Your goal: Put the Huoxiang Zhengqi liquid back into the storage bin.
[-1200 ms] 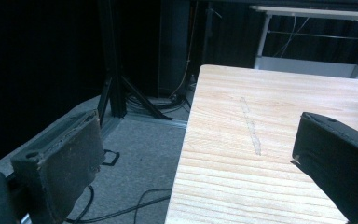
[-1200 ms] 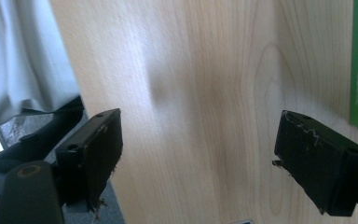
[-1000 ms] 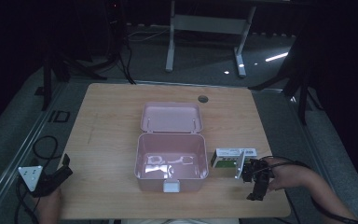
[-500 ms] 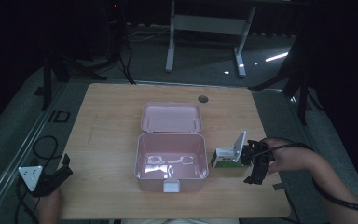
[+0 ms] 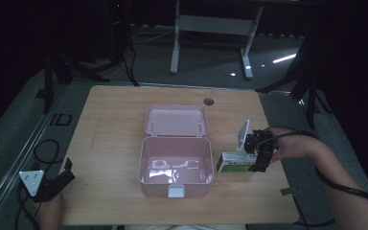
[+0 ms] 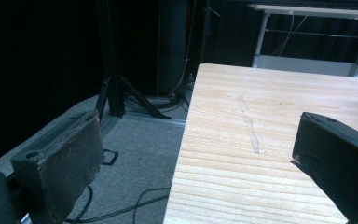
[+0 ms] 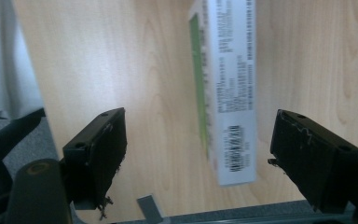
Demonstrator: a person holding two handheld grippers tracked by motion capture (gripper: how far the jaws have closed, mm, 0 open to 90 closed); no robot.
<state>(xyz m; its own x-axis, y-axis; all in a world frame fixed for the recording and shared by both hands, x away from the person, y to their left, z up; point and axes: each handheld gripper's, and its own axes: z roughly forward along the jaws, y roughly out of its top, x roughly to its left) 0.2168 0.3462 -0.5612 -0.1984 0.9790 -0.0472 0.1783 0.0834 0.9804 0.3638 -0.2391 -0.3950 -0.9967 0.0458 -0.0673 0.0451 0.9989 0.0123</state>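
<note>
An open pink box (image 5: 175, 184) stands mid-table with its lid (image 5: 175, 120) folded back. A green and white carton (image 5: 235, 164) lies flat just right of it. My right gripper (image 5: 260, 157) hovers over the carton's right end, pointing down. In the right gripper view the carton (image 7: 228, 88) lies beyond and between the jaws, and no pad touches it. The right gripper (image 7: 200, 121) is open, though its jaws have just been closing a little. My left gripper (image 5: 57, 182) rests off the table's front left corner, open (image 6: 203, 126) with nothing between its jaws.
The wooden table (image 5: 110, 143) has a small round hole (image 5: 209, 101) near its far edge. Cables (image 5: 43, 148) lie on the floor at the left. A metal stand (image 5: 211, 28) is behind the table.
My right gripper has risen and moved from the table's front edge to over the carton's right end. The carton and box lie where they were. The left gripper has stayed still.
</note>
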